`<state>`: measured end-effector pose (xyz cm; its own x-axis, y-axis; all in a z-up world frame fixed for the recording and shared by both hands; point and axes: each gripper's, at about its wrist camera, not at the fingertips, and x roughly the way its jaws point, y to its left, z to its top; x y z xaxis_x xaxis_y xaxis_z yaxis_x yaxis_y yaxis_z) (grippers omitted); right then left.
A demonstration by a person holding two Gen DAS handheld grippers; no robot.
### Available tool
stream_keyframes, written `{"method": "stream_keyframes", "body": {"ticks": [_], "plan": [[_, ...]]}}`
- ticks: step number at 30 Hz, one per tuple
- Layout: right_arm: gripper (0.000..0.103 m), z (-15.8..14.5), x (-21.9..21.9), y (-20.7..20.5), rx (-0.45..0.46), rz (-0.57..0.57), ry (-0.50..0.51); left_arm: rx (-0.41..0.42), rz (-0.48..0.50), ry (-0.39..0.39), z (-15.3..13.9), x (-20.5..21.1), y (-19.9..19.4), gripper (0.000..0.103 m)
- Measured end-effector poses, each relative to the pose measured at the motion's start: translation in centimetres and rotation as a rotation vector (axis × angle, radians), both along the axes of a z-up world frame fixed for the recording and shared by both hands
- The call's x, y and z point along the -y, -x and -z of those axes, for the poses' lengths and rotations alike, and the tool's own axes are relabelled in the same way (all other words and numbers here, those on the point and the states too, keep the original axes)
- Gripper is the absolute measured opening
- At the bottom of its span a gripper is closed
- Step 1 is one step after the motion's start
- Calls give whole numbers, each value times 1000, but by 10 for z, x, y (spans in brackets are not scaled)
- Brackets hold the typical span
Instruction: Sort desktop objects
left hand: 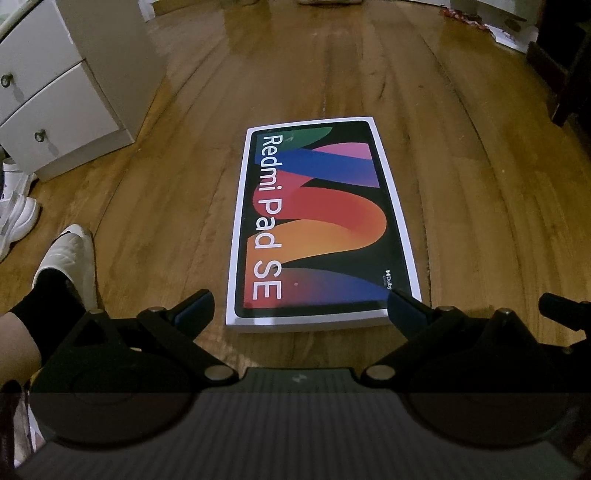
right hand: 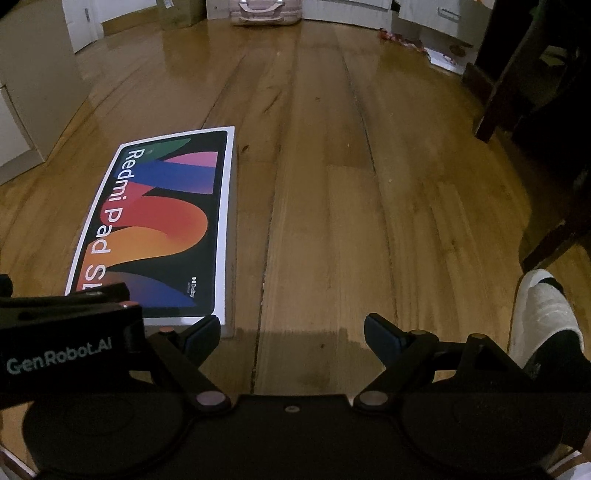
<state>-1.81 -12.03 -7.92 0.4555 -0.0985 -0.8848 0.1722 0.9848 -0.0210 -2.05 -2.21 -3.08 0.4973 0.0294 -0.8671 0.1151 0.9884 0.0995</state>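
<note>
A flat white Redmi Pad SE box (left hand: 317,221) with a colourful printed lid lies on the wooden floor (left hand: 461,192). My left gripper (left hand: 299,306) is open, its jaws wide apart at the box's near short edge, empty. In the right wrist view the box (right hand: 159,225) lies to the left. My right gripper (right hand: 291,334) is open and empty over bare floor (right hand: 332,221), just right of the box's near corner. The left gripper's body (right hand: 66,332) shows at the left edge of that view.
A white drawer cabinet (left hand: 55,99) stands at the left. White shoes (left hand: 14,214) and my slippered feet (left hand: 70,258) (right hand: 543,314) are nearby. Dark furniture legs (right hand: 517,92) stand at the right. A pink bag (right hand: 266,11) and scattered papers (right hand: 443,55) lie far back.
</note>
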Motion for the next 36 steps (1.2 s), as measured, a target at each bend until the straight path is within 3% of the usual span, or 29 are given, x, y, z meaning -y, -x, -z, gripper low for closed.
{"method": "stream_keyframes", "body": {"ticks": [16, 24, 30, 36], "plan": [[89, 4, -3, 2, -2, -1, 10, 28, 12, -50, 2, 0, 0, 103], [89, 7, -5, -1, -12, -9, 10, 16, 12, -40, 4, 1, -1, 103], [89, 8, -5, -2, -8, -11, 11, 86, -20, -50, -6, -2, 0, 103], [89, 9, -2, -2, -7, 2, -7, 72, -22, -32, -6, -5, -2, 103]]}}
